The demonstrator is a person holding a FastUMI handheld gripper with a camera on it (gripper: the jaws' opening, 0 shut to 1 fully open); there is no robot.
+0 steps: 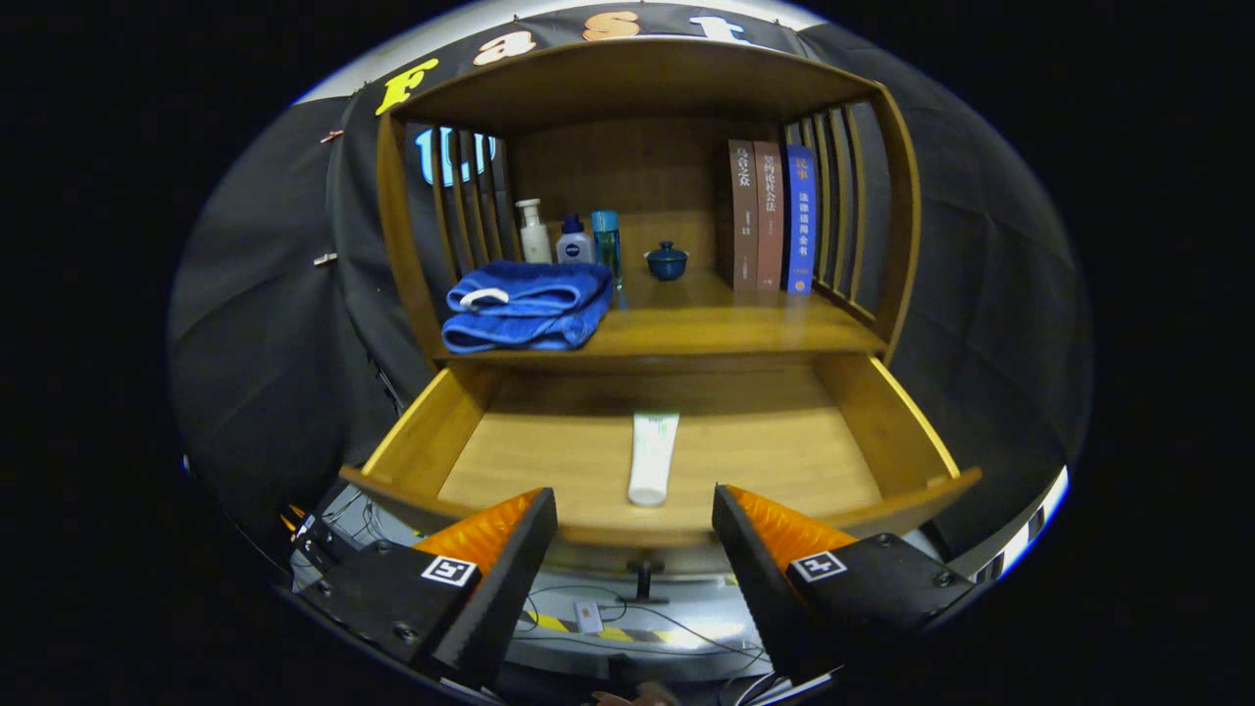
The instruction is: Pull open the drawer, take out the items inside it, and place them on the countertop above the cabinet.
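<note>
The drawer (667, 461) stands pulled out of a wooden cabinet (647, 88), its pale wood floor open to the camera and its front edge lying just ahead of the gripper (634, 510). The gripper's two fingers are spread wide apart and hold nothing; the drawer's front rail runs across the gap between their tips.

On the drawer floor lies a white tube (653, 456), alone and near the middle. Its long axis runs front to back, in line with the fingers. The end with a green band points toward the cabinet's back, and the plain end, which may be the cap though the picture is too soft to be sure, points at the gap between the fingers.

Above the drawer is the countertop (726, 328), a wooden shelf walled by slatted sides and roofed by a top board. A folded blue towel (527, 306) sits at its left front. Behind the towel stand a white pump bottle (532, 231), a small white bottle with a blue cap (575, 241) and a tall teal bottle (606, 240), close together. A small dark blue lidded cup (667, 261) sits near the shelf's middle back. Three books (772, 216) stand upright against the right slats.

Black cloth hangs around the cabinet, and cables trail over a grey floor (686, 613) below the drawer.
</note>
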